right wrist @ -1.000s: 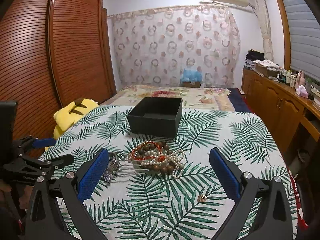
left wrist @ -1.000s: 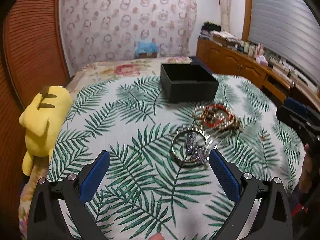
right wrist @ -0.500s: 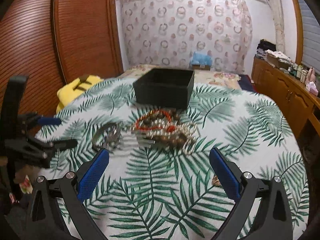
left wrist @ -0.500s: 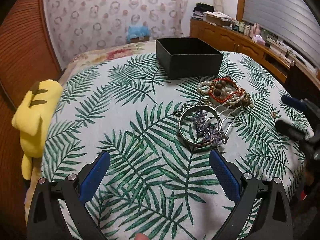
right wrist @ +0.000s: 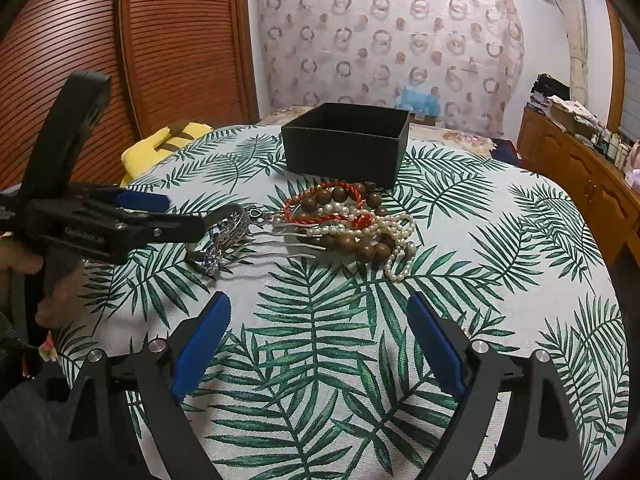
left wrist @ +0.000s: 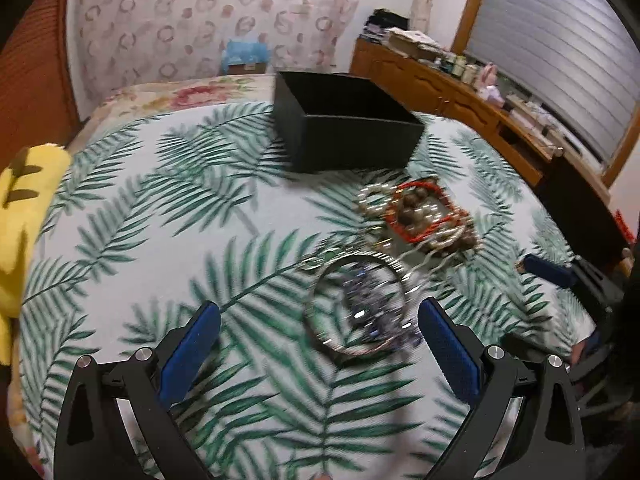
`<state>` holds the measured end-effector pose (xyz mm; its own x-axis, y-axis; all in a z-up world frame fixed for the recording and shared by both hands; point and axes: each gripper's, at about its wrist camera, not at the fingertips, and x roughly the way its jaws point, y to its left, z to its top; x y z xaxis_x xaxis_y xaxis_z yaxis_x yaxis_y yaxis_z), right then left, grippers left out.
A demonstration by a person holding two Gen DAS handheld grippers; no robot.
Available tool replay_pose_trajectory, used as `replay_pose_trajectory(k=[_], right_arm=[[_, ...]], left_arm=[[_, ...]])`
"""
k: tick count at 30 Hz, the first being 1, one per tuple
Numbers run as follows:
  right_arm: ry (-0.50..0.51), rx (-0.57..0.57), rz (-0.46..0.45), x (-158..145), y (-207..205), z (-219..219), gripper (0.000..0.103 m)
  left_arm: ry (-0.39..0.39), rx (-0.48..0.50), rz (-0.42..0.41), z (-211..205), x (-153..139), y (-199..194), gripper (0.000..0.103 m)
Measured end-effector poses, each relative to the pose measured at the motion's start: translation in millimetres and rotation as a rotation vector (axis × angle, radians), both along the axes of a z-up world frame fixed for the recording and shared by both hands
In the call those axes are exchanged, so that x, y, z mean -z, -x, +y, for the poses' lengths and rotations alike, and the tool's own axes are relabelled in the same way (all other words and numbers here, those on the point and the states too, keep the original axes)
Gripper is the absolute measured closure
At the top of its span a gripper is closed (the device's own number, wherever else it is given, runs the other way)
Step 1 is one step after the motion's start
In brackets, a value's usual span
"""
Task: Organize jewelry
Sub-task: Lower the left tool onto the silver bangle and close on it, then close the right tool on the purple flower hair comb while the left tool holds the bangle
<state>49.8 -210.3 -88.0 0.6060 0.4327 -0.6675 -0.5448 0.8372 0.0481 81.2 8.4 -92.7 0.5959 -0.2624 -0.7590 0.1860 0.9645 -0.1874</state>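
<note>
While your left gripper (left wrist: pixel 320 320) hangs wide open over the silver bangle (left wrist: pixel 356 308), you are at the first pick, I judge. That bangle lies at five o'clock from the black box (left wrist: pixel 348 136), with the bead and pearl heap (right wrist: pixel 352 220) between them. Next, straddle one side of the rim, pinch it and lift without snagging the hair comb (right wrist: pixel 288 240) beside it. Your right gripper (right wrist: pixel 320 340) is also wide open, holding nothing. I cannot see the box floor.
</note>
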Motion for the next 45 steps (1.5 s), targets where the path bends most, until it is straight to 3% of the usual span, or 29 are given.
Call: replay_pose_trajectory(k=[3,8,13,16,27,45], right_arm=[[0.0,-0.001,0.001,0.0,0.0,0.0,0.012],[-0.003,-0.001,0.001,-0.1,-0.3,0.1,0.012],[-0.001,-0.001,0.001,-0.3,-0.3,0.5,0.012],[0.002,-0.003,0.0,-0.3,0.2,0.7,0.012],[0.014,-0.037,0.017,-1.0,-3.6,9.2,0.012],[-0.009,-0.095,0.176,9.0,-43.5,54.9,0.012]], left_arm=[[0.026,0.023,0.001,-7.9,-1.0,-6.6,0.008],[0.032,0.039,0.028,-18.0,5.8,-18.3,0.024],[0.02,0.039,0.03,-23.0,10.4,-17.5,0.027],[0.025,0.036,0.026,-20.7,9.9,-15.4,0.047],[0.065,-0.029,-0.054,5.7,-10.3,8.7,0.047],[0.039,-0.097,-0.106,37.8,-20.1,34.1,0.047]])
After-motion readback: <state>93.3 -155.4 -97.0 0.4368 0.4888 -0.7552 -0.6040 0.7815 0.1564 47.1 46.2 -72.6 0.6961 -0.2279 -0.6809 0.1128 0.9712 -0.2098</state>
